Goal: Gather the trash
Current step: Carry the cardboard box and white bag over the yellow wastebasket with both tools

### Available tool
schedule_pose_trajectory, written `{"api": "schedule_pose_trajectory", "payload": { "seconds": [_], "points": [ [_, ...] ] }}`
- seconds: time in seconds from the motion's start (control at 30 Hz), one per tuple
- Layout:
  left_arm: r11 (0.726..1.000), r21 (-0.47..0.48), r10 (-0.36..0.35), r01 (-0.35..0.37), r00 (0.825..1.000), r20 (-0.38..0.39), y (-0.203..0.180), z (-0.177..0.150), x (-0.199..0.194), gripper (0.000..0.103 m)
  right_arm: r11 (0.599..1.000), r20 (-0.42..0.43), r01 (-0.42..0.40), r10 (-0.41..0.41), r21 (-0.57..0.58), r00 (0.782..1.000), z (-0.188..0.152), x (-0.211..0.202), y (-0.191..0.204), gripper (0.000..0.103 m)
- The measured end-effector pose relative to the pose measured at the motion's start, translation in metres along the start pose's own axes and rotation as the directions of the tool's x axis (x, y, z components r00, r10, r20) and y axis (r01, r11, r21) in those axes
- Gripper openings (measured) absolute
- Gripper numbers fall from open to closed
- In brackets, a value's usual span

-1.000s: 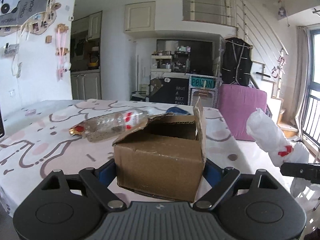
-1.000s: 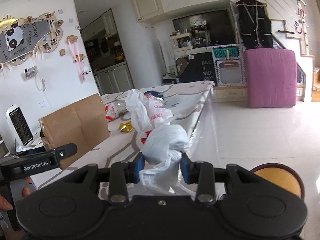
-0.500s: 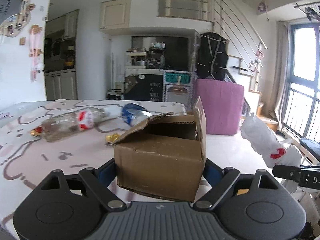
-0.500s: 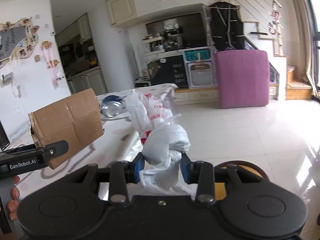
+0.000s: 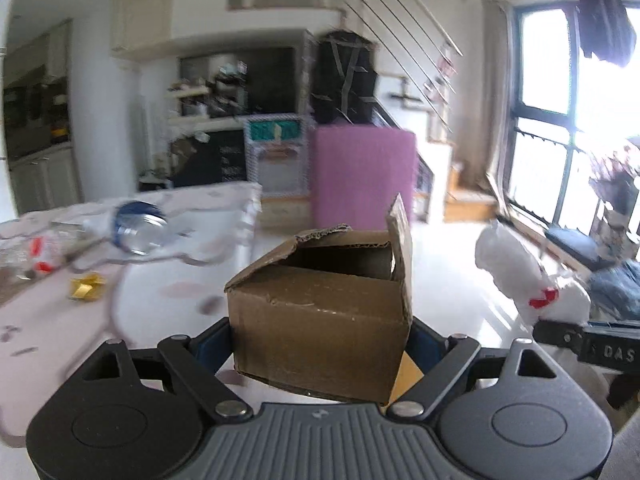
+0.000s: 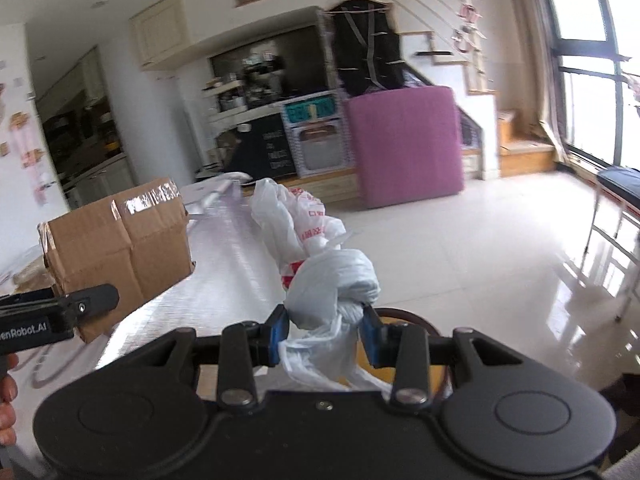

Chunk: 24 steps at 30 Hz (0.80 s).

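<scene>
**Both jaws loaded, carried out past the table edge**

The jaws of the left gripper (image 5: pixel 320 338) stand wide, their blue pads pressed against the two sides of a brown corrugated cardboard box (image 5: pixel 324 312), held clear of the table. The jaws of the right gripper (image 6: pixel 323 334) stand narrower and pinch the knotted neck of a crumpled white plastic bag with red print (image 6: pixel 320 264).

Against the frames a second back, both grips are unchanged, but the view has swung: the box then hung over the middle of the patterned tablecloth (image 5: pixel 52 320), and it now hangs at the cloth's edge with glossy pale floor tile (image 6: pixel 480 248) behind it. The clear plastic bottle with a red label (image 5: pixel 36 254) has slid to the far left of the left wrist view. In the right wrist view, more of a round brown rim with an orange inside (image 6: pixel 404 320) shows just below the bag.

The box is matte, dented along its near edge, one top flap upright and one torn flap folded inward; shiny tape crosses the face seen by the right wrist camera. The bag is thin, wrinkled film, bulging above the knot. Farther off on the cloth lie a crinkled gold foil scrap (image 5: pixel 86 286) and a blue-rimmed shiny round thing (image 5: pixel 138 226), blurred. Beyond stands an upright purple padded slab (image 6: pixel 404 144)
</scene>
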<state>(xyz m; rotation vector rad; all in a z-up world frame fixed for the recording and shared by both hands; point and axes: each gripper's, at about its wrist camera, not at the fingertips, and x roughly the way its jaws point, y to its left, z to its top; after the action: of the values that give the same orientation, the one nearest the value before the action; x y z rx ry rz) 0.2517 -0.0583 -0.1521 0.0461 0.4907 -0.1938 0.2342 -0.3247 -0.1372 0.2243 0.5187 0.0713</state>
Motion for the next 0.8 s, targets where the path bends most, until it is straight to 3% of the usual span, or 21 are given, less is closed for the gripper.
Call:
{"api": "schedule_pose_trajectory", "payload": {
  "seconds": [0.13,0.3,0.47,0.67,0.73,0.8],
  "points": [
    [0.997,0.058,-0.045,0.05,0.995,-0.086,-0.023,-0.003,0.033,0.089,0.997,-0.018,0.067,-0.066,0.046,0.998,-0.006,0.016,-0.028,0.039],
    [0.977,0.202,-0.036,0.07,0.985,-0.17,-0.047,-0.006,0.084,0.089,0.993,-0.056,0.102,-0.099,0.053,0.994,-0.017,0.042,-0.048,0.039],
    [0.952,0.263,-0.084,0.16,0.957,-0.277,-0.058,-0.009,0.134,0.089,0.989,-0.128,0.134,-0.126,0.059,0.984,-0.022,0.076,-0.066,0.039],
    [0.957,0.167,-0.137,0.237,0.878,-0.459,-0.058,-0.023,0.201,0.089,0.984,-0.222,0.162,-0.142,0.075,0.965,-0.027,0.115,-0.088,0.039],
    [0.964,0.129,-0.135,0.233,0.845,-0.518,-0.059,-0.031,0.225,0.089,0.982,-0.253,0.163,-0.136,0.091,0.958,-0.03,0.127,-0.096,0.039],
    [0.962,0.151,-0.105,0.227,0.819,-0.564,-0.066,-0.039,0.247,0.089,0.981,-0.283,0.169,-0.136,0.094,0.949,-0.031,0.139,-0.101,0.039]
  ]
}}
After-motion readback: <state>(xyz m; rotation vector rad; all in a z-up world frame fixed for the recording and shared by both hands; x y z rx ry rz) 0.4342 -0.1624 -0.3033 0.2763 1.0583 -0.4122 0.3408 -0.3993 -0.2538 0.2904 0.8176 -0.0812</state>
